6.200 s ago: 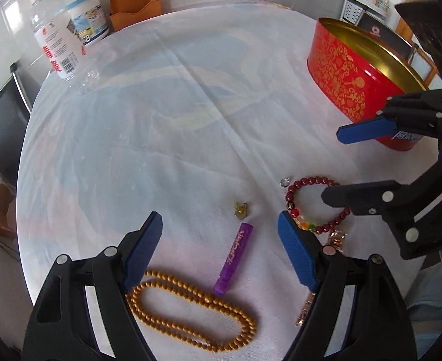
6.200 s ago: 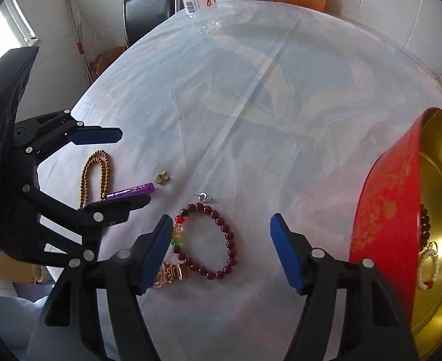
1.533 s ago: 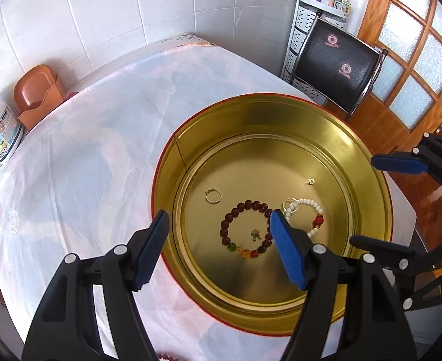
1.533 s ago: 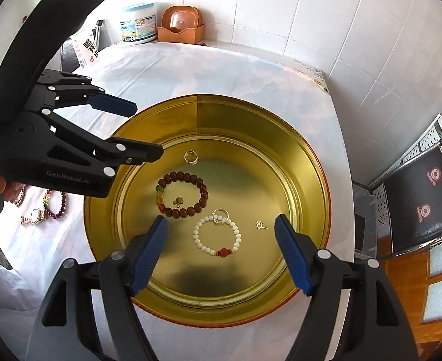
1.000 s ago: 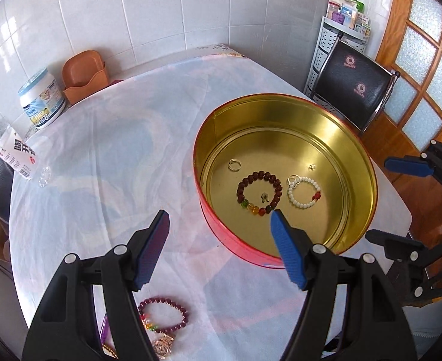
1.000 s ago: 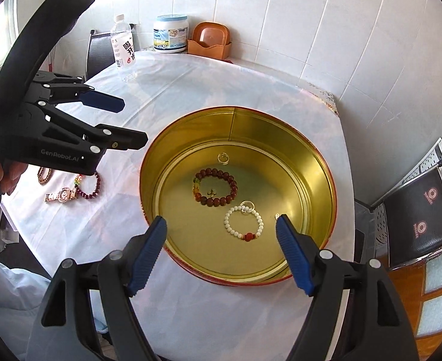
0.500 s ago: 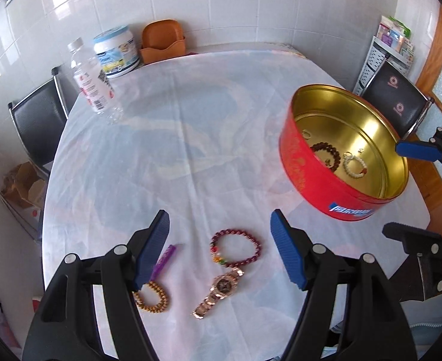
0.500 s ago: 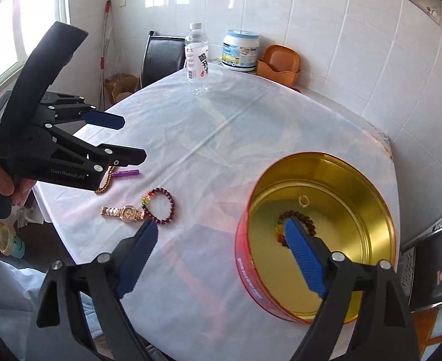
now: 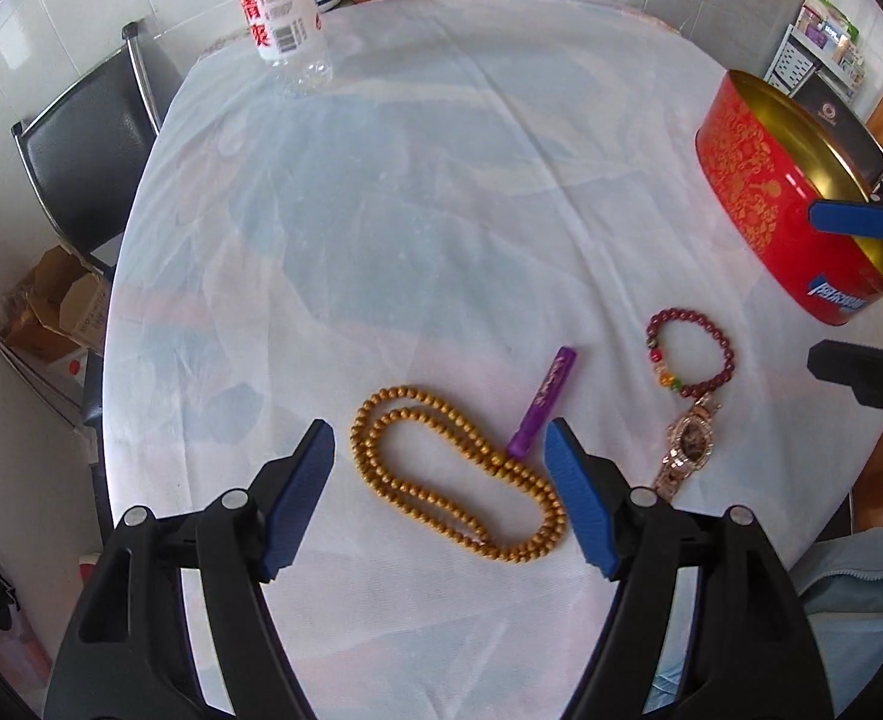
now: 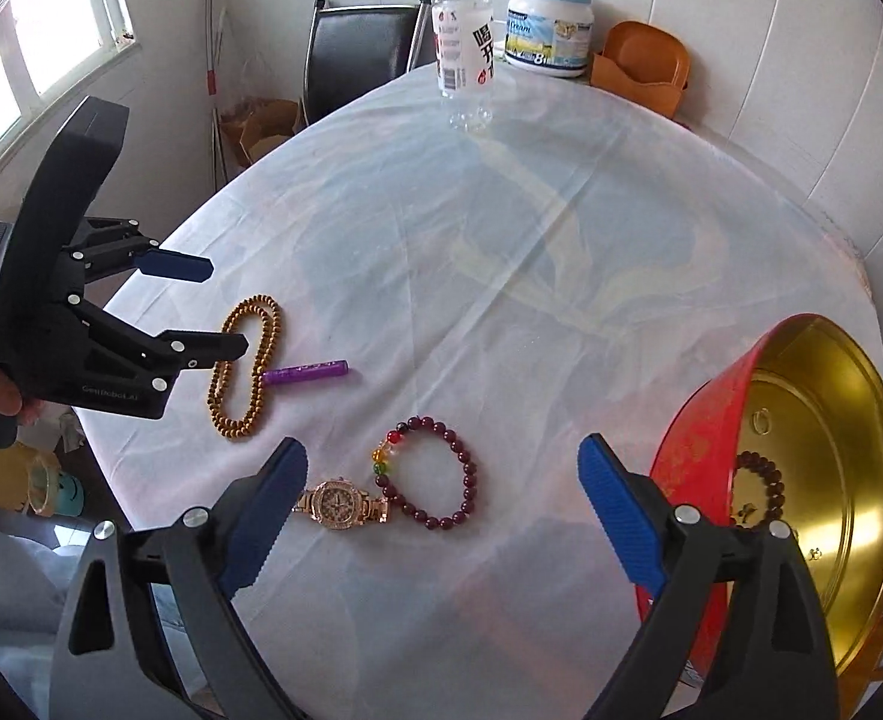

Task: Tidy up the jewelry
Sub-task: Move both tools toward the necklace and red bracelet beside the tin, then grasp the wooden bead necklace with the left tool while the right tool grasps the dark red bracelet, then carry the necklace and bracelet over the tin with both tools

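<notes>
Left wrist view, gold bead necklace [image 9: 459, 474] between spread jaws (untouched), table [image 9: 441, 180].

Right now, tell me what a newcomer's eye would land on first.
The red tin with its gold inside, at the table's right edge, grabs attention first. Next, the jewelry on the white cloth: a golden bead necklace between the left gripper's open jaws, and a dark red bracelet touching a gold watch.

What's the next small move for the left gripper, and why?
Probably lower the left gripper onto the gold bead necklace: its jaws are open and empty, the necklace lies right between them on the table, and the red tin still waits for it.
</notes>
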The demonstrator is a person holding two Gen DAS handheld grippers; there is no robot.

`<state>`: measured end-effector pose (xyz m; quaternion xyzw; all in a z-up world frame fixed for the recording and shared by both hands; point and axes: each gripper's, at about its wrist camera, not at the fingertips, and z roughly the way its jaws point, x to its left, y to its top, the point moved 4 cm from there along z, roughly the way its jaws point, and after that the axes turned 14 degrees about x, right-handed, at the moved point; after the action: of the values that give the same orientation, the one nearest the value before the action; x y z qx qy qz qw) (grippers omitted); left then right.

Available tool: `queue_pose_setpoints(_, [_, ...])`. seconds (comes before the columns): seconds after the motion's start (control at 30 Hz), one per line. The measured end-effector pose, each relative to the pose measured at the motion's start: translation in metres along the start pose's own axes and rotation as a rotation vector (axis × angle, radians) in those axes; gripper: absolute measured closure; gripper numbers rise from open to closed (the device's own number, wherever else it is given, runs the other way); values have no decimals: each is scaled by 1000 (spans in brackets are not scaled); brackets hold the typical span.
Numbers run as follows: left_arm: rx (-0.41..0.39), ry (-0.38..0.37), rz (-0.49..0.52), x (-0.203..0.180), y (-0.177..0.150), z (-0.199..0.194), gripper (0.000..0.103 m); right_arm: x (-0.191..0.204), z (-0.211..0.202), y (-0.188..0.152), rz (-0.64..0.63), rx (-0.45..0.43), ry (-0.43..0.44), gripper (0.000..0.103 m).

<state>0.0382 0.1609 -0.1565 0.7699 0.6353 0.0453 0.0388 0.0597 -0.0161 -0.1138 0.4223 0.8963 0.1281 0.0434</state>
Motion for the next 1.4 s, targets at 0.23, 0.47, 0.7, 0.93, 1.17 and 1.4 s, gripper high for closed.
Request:
queue_pose_setpoints(0.23, [36, -13, -14, 22, -4, 23, 31, -6, 39, 5, 41, 78, -48, 11])
queue_pose_setpoints(0.47, [49, -4, 19, 30, 1, 38, 31, -16, 59, 7, 83, 121, -82, 11])
queue_pose_setpoints(0.7, [28, -14, 41, 35, 4, 45, 28, -19, 80, 9, 101, 153, -77, 17])
queue_pose_setpoints(0.93, [-25, -15, 34, 37, 1, 44, 23, -19, 85, 4, 138, 138, -20, 71])
queue_pose_setpoints(1.17, [-41, -101, 7, 33, 4, 23, 92, 1, 70, 6, 108, 145, 11, 95])
queue_pose_setpoints(1.4, [-198, -111, 48, 4, 17, -48, 92, 9, -2, 13, 82, -43, 17, 95])
